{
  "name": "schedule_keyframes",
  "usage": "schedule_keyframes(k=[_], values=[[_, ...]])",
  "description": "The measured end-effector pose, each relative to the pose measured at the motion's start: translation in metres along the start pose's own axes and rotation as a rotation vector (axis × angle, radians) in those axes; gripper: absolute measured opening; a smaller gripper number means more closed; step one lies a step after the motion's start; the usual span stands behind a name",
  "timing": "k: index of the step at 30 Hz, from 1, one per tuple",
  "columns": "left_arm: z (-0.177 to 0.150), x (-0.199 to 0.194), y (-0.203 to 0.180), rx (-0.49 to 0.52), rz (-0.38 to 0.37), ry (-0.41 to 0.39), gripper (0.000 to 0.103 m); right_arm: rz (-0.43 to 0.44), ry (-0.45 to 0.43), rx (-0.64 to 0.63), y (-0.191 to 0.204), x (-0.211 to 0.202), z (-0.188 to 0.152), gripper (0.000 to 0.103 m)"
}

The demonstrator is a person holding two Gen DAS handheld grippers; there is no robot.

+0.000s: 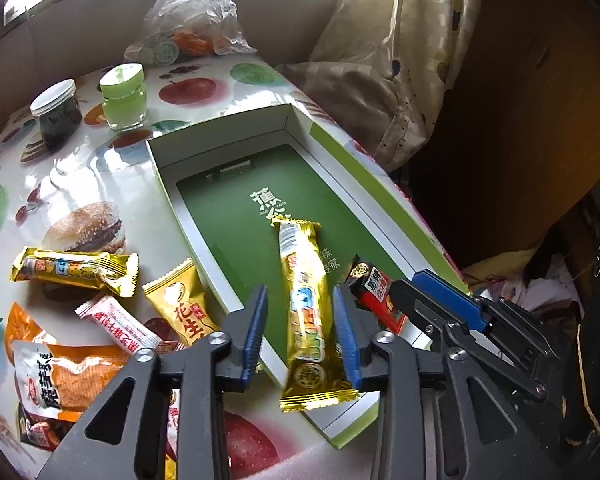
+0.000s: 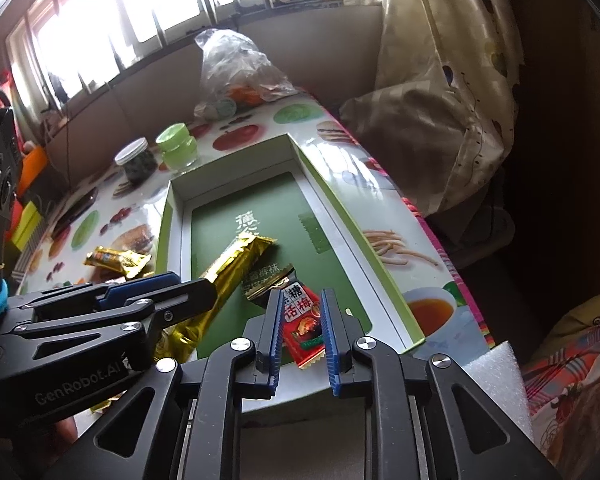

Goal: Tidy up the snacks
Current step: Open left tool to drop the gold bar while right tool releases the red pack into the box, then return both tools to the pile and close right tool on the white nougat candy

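Lying in the green box [image 1: 236, 216], gold bar [image 1: 306, 312] and red packet [image 2: 302, 322] — both grippers' fingers spread, touching neither.

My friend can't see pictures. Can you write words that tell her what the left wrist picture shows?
The left gripper, open, straddles a long gold snack bar lying over the near rim of a green-bottomed box. More snack packets lie left on the fruit-print table, with two jars behind.
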State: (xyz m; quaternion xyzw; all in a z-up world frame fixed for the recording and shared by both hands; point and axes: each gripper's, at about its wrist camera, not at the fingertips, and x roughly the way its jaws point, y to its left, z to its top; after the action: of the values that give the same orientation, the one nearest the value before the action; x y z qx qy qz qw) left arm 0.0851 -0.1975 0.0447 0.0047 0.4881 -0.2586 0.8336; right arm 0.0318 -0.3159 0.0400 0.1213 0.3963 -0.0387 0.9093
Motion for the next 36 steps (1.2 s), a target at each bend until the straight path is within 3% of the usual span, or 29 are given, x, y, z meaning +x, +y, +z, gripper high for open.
schedule_keyframes(k=[10,18,28,36], values=[[-0.01,-0.041,0.013,-0.005,-0.012,-0.086,0.039,0.01,-0.03,-0.019,0.015,-0.023,-0.004,0.028],[-0.032,-0.074,0.059,-0.083,0.059,-0.141,0.039,0.088,-0.054,-0.057,0.043,-0.039,-0.012,0.032],[-0.061,-0.095,0.115,-0.2,0.149,-0.156,0.039,0.179,0.006,-0.16,0.091,-0.029,-0.031,0.032],[-0.081,-0.103,0.131,-0.235,0.154,-0.156,0.039,0.199,0.057,-0.212,0.117,-0.013,-0.042,0.032]])
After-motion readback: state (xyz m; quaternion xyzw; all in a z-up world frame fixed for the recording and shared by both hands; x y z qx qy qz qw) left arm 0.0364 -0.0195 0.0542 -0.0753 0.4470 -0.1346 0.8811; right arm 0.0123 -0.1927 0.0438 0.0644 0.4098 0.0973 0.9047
